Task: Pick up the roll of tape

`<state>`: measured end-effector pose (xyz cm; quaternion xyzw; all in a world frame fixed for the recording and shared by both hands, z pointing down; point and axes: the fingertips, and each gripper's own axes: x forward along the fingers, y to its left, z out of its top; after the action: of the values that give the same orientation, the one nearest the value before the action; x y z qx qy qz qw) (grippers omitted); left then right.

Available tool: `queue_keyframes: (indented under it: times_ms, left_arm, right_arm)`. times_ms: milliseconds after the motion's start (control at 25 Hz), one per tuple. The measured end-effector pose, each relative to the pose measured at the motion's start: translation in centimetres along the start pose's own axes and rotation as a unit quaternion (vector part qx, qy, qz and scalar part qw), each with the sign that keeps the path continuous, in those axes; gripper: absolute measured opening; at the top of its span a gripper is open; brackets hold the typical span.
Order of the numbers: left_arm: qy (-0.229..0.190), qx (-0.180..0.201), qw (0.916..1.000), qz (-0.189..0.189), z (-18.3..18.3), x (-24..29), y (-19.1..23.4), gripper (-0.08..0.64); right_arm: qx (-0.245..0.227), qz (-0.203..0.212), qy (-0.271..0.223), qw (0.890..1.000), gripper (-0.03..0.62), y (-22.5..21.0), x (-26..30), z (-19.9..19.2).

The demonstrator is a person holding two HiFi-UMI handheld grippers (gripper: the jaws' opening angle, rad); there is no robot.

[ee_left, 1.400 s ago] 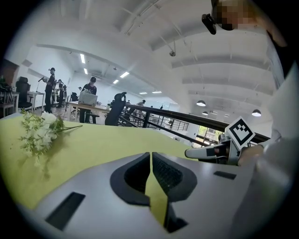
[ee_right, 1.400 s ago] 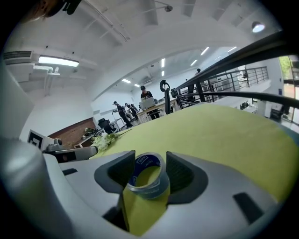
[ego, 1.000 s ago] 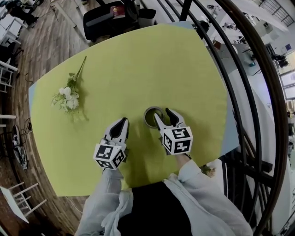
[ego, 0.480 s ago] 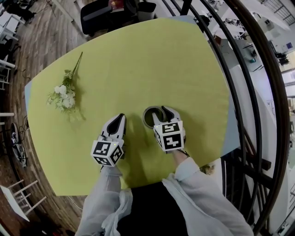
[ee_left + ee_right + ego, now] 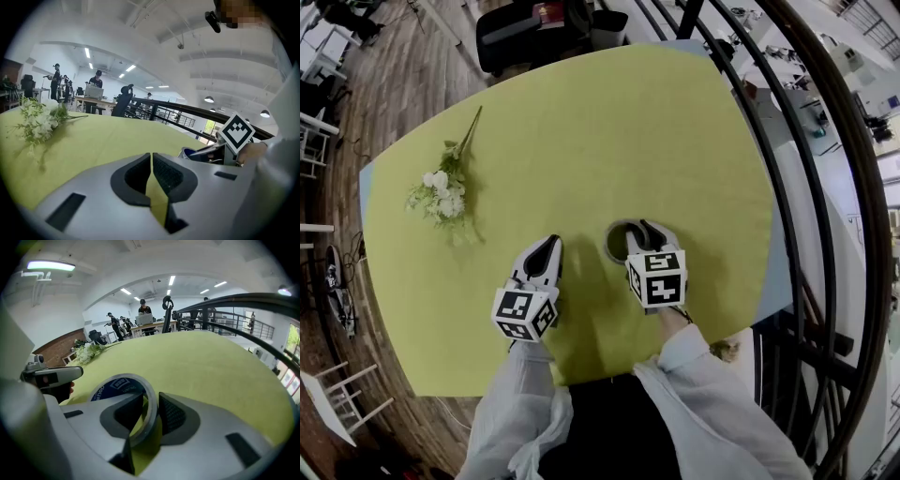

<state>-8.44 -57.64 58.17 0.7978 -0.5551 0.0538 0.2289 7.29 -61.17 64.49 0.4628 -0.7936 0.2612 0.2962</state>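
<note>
The roll of tape [image 5: 611, 242] lies on the desk [image 5: 675, 141], near its front edge and right of the middle. The sprig of flowers [image 5: 441, 192] lies well apart, far left. A railing [image 5: 243, 298] runs along the desk's right side.

The right tongs [image 5: 640, 232], closing around the wall of the roll of tape [image 5: 610, 246], hid its near side. Lettering [image 5: 116, 382] inside the roll was too blurred to read. The person's sleeves [image 5: 511, 403] covered the table's [image 5: 581, 131] near edge.

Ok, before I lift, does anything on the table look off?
Nothing stands out. The roll of tape lies flat on the table, its wall between the closing jaws of the right gripper. The flower sprig lies on its side near the left edge, clear of the work.
</note>
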Motion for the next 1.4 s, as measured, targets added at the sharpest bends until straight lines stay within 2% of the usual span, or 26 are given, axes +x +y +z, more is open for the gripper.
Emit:
queue_keyframes:
  times_ms: [240, 520, 800, 1280, 1400]
  left_arm:
    - [-0.008, 0.003, 0.9999, -0.007, 1.1, -1.0, 0.1, 0.028]
    - [-0.016, 0.033, 0.9992, -0.019, 2.3, -3.2, -1.0, 0.028]
    - [-0.033, 0.042, 0.9978, -0.038, 3.9, -5.8, -2.6, 0.028]
    - [-0.053, 0.042, 0.9955, -0.066, 5.6, -11.6, -5.4, 0.028]
    - [-0.064, 0.044, 0.9945, -0.071, 6.5, -13.0, -5.9, 0.028]
  right_arm:
    - [0.046, -0.017, -0.031, 0.998, 0.109, -0.4, -1.3, 0.6]
    - [0.087, -0.020, -0.086, 0.992, 0.107, 0.3, -4.7, 1.4]
    - [0.111, -0.036, -0.117, 0.986, 0.107, 1.2, -8.6, 0.7]
    - [0.174, -0.061, -0.196, 0.963, 0.106, 3.9, -17.6, -0.1]
    - [0.175, -0.071, -0.221, 0.957, 0.106, 4.7, -20.0, 0.5]
